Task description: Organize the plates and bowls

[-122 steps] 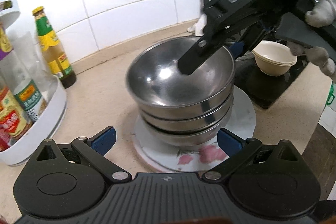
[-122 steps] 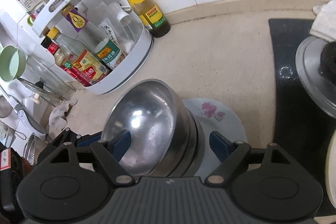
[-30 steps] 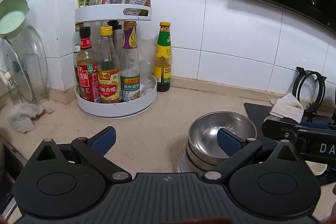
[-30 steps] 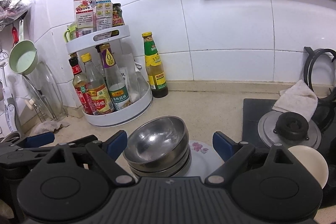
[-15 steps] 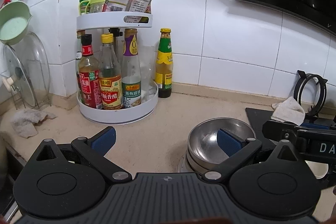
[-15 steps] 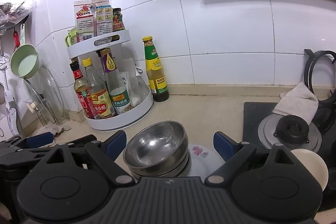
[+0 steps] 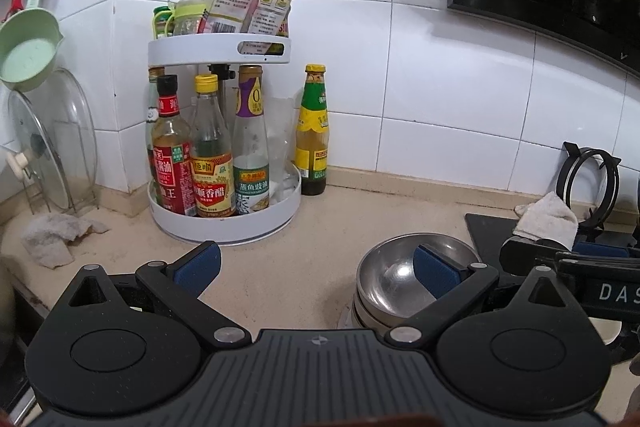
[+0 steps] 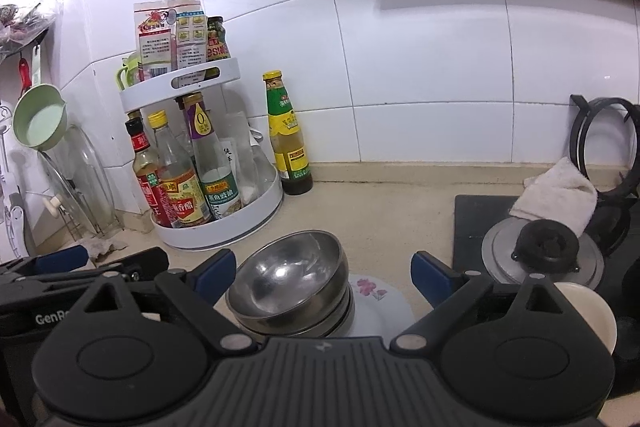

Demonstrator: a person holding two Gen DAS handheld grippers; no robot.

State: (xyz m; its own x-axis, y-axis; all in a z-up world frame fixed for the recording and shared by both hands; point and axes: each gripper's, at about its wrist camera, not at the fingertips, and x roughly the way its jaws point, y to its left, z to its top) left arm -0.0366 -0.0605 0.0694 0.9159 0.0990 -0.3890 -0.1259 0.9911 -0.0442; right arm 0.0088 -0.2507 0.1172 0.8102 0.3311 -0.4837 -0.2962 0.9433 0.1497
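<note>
The right gripper (image 8: 323, 273) was held above the counter (image 8: 384, 211) with its blue fingers (image 8: 430, 277) spread wide and opening further; they gripped nothing. The stack of steel bowls (image 8: 288, 279) sat on the flowered plate (image 8: 376, 301), seen in the gap between the fingers but not touched by them. The left gripper (image 7: 316, 265) was also released and empty, its jaws far apart. A cream bowl (image 8: 592, 315) stood on the black stove (image 8: 472, 219), to the right.

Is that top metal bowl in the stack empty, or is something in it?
Empty. The top metal bowl shows only bare, shiny metal inside, nested upright on the other bowls over the flowered plate.
</note>
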